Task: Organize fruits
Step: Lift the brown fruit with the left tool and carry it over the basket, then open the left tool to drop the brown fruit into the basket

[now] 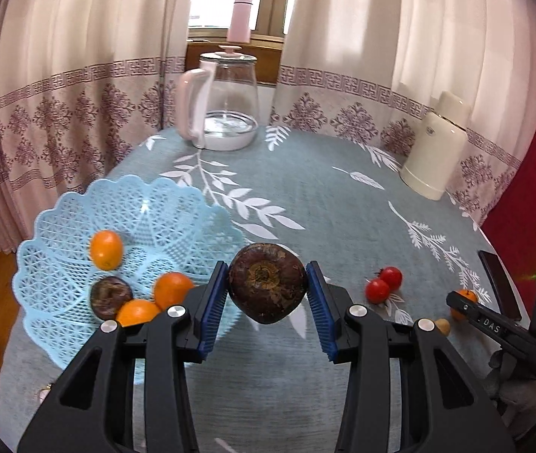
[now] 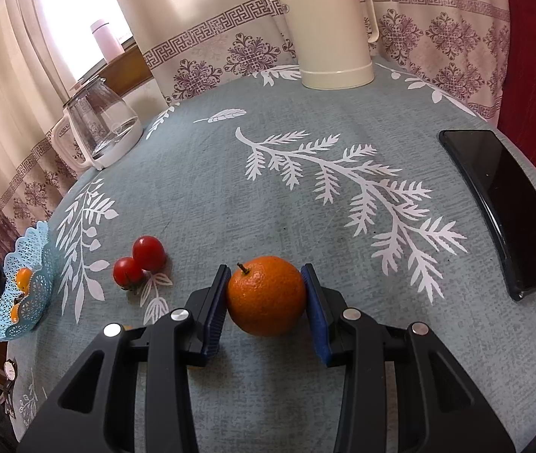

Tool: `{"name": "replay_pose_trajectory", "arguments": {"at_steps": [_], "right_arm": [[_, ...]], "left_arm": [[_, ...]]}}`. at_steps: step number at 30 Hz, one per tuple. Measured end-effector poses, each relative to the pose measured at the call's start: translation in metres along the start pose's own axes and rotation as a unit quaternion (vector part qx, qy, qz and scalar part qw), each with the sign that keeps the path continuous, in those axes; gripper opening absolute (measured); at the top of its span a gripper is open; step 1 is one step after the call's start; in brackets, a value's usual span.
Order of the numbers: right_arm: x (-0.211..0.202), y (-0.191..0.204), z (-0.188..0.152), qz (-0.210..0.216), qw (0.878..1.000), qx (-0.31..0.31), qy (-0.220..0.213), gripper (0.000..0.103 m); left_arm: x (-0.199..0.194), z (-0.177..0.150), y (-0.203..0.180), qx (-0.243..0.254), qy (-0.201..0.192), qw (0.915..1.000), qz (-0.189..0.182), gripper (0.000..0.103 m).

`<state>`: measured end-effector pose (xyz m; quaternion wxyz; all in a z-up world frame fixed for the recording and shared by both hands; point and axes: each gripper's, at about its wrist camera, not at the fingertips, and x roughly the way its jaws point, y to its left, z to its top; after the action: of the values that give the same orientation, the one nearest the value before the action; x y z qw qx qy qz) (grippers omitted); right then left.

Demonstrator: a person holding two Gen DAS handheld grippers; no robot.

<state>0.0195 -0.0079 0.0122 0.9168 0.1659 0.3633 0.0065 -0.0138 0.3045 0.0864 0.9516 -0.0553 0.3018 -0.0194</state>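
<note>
My left gripper (image 1: 268, 287) is shut on a dark purple-brown round fruit (image 1: 267, 283), held just right of a light blue lattice basket (image 1: 60, 226). The basket holds three oranges (image 1: 106, 249) and another dark fruit (image 1: 110, 296). My right gripper (image 2: 266, 294) is shut on an orange with a short stem (image 2: 266, 296), low over the cloth. From the left wrist view the right gripper (image 1: 460, 300) appears at the far right with that orange (image 1: 466, 295) in it. Two cherry tomatoes (image 2: 139, 260) lie on the cloth between the grippers, also seen as cherry tomatoes (image 1: 384, 284).
A glass kettle with pink handle (image 1: 226, 102) stands at the table's far edge, a cream thermos jug (image 2: 328, 26) at the far right. A black phone (image 2: 502, 204) lies along the right edge. A small tan object (image 1: 443, 326) lies by the right gripper. Curtains hang behind.
</note>
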Motion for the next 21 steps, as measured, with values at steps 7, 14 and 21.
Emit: {"name": "replay_pose_trajectory", "arguments": {"at_steps": [7, 14, 21], "right_arm": [[0.000, 0.000, 0.000, -0.001, 1.000, 0.000, 0.000, 0.039], [0.000, 0.000, 0.000, 0.000, 1.000, 0.000, 0.000, 0.039], [0.000, 0.000, 0.000, 0.000, 1.000, 0.000, 0.000, 0.039]], "left_arm": [[-0.007, 0.004, 0.025, -0.018, -0.009, 0.9995, 0.025, 0.044], [-0.010, 0.008, 0.059, -0.047, -0.011, 0.9973, 0.055, 0.044], [-0.010, 0.009, 0.092, -0.074, -0.007, 0.9936, 0.085, 0.043]]}}
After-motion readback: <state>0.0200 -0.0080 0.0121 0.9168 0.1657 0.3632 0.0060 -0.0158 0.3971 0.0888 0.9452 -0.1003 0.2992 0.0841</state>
